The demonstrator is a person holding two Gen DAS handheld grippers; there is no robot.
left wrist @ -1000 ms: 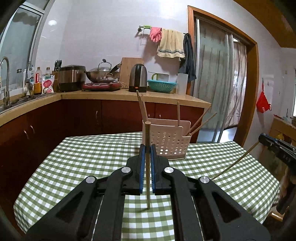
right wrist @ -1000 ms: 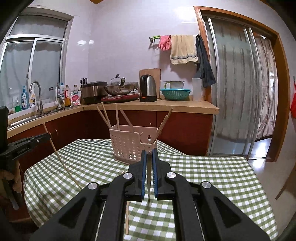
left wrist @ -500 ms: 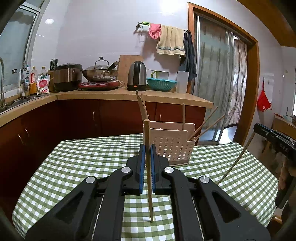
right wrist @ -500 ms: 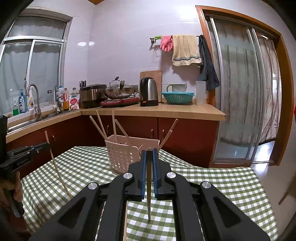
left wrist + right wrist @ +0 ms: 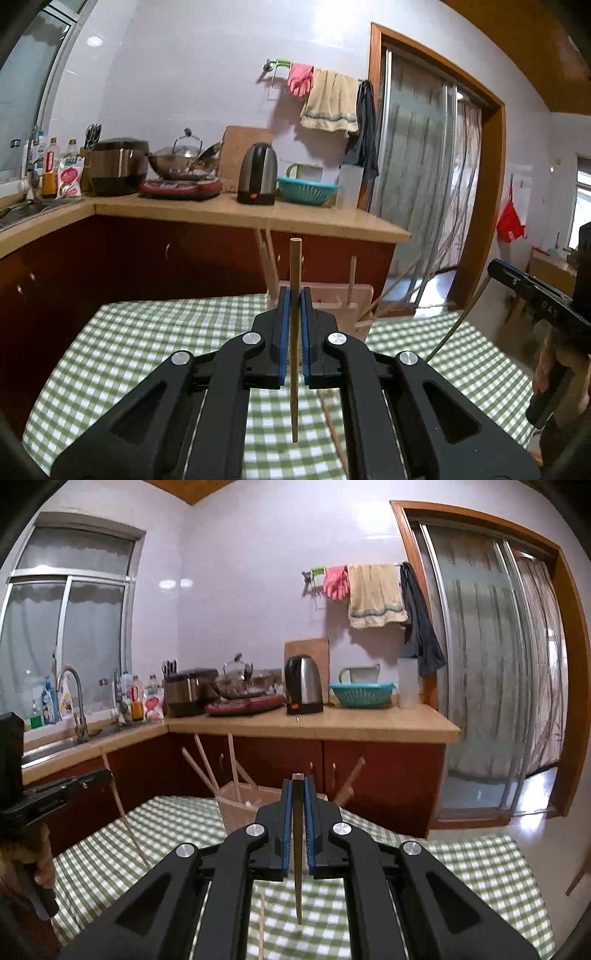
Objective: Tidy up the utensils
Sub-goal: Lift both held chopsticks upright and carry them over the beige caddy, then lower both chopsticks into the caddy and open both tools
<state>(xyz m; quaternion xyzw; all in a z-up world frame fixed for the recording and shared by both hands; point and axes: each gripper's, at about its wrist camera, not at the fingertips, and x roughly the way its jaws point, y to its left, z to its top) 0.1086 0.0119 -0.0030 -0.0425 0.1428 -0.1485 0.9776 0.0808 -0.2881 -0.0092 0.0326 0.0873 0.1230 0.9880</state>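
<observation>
My left gripper (image 5: 294, 295) is shut on a wooden chopstick (image 5: 295, 266) that stands upright, its lower end hanging above the green-checked table (image 5: 147, 350). Right behind its fingers stands a pink slotted utensil basket (image 5: 332, 299) with several chopsticks in it, partly hidden. My right gripper (image 5: 297, 782) is shut on another upright chopstick (image 5: 297, 886), with the same basket (image 5: 240, 808) just beyond its tips. Each gripper shows at the edge of the other's view, the right gripper (image 5: 495, 267) and the left gripper (image 5: 105, 775), each with its chopstick slanting down.
A loose chopstick (image 5: 261, 923) lies on the cloth under my right gripper. Behind the table runs a wooden counter (image 5: 369, 723) with a kettle (image 5: 303, 685), a wok and a teal colander (image 5: 362, 694). A sink (image 5: 55, 746) is at left, a glass sliding door (image 5: 498, 683) at right.
Both grippers have risen and moved closer to the basket, which now sits lower in each view and is partly hidden by the fingers. Both still grip their chopsticks.
</observation>
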